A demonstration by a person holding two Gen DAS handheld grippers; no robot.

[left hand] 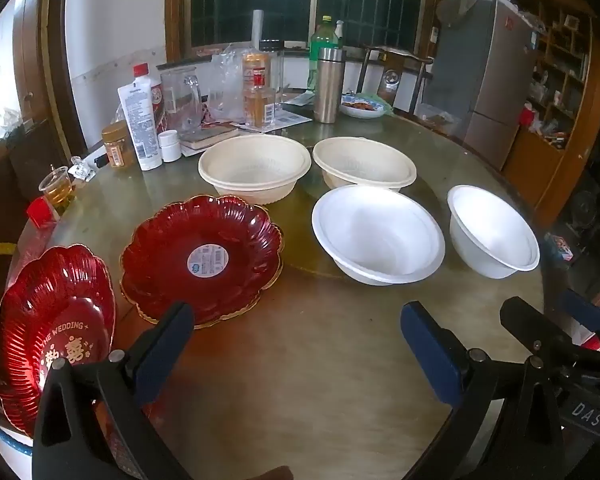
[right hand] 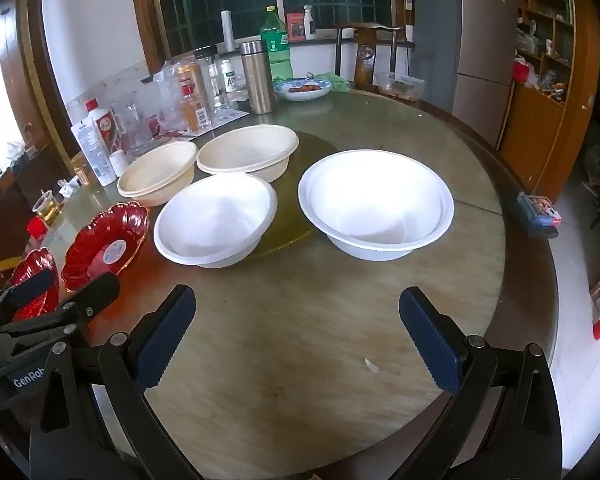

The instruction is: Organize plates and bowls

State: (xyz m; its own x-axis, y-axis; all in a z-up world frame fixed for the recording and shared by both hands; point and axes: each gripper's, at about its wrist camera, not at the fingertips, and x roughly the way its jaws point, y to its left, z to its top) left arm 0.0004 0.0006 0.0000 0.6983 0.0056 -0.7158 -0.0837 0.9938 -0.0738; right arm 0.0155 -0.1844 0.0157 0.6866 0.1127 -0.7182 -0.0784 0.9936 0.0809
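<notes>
Legibly, "THE WEDDING" red plate (left hand: 52,332)

A round wooden table (left hand: 320,380) fills the lower frame, a glass turntable (right hand: 300,216) at its centre. Dark barred windows (left hand: 308,0) in brown frames span the top, set in a white wall (left hand: 112,20). A grey fridge (left hand: 488,76) stands at upper right beside wooden shelving (left hand: 560,60). A wooden chair (right hand: 366,56) sits behind the table. Daylight enters at far left.

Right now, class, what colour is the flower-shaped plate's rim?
Gold, on the red plate; left wrist view.
</notes>
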